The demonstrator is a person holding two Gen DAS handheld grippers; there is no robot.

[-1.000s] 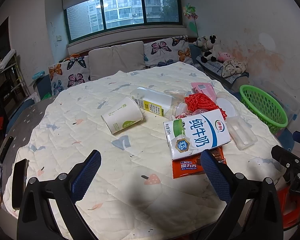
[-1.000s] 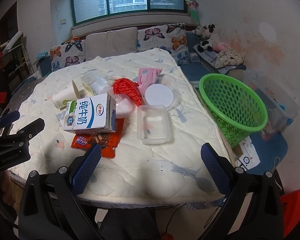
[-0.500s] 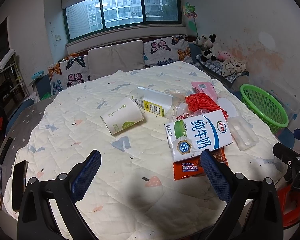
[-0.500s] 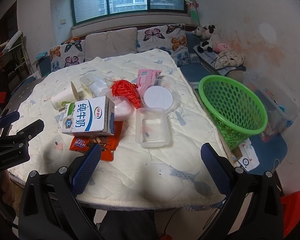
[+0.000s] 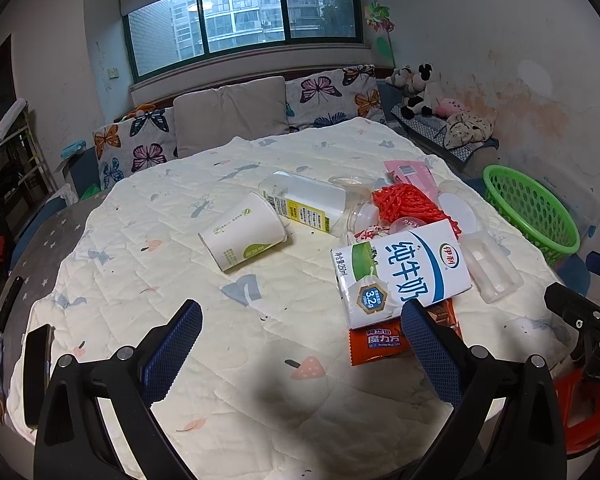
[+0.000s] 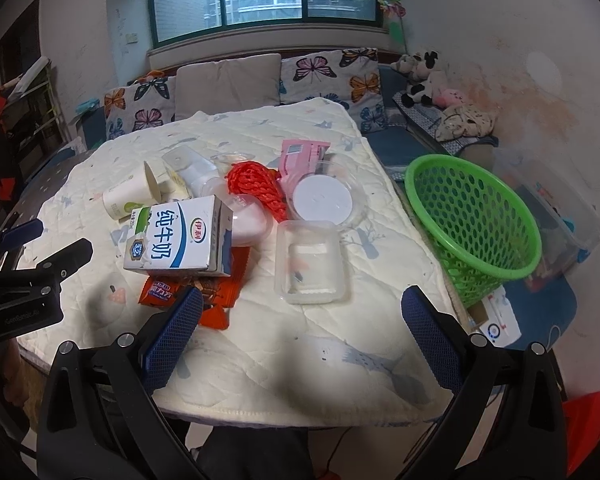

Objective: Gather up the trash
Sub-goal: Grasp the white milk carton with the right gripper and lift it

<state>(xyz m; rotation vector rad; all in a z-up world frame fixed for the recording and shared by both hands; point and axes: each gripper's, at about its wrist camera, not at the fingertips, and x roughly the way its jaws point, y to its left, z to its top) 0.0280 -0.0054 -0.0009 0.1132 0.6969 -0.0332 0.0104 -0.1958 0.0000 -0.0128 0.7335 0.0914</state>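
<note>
Claw (image 6: 302, 312) near "3.2g"-marked, perhaps, carton (image 6: 178, 236)

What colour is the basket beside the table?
The basket is bright green, with a perforated wall. It shows best in the right wrist view.

Setting: a lived-in room of a flat, seen from my two handheld tools. Evidence, item by item:
- Table (image 5: 120, 280) under a quilted cream cover printed with small animals.
- Window seat behind it, lined with butterfly cushions (image 5: 132, 148) and one plain grey cushion (image 5: 230, 114).
- Wide window (image 5: 244, 20) with a dark green frame, looking onto apartment blocks.
- Stuffed toys (image 5: 416, 88) heaped on a bench by the wall.
- Paper pinwheel (image 5: 378, 14) stuck beside the window.
- Stained, patchy plaster wall (image 5: 520, 104).
- Green plastic basket (image 6: 472, 216) beside the table.
- Clothes rack (image 6: 4, 112) at the far side.
</note>
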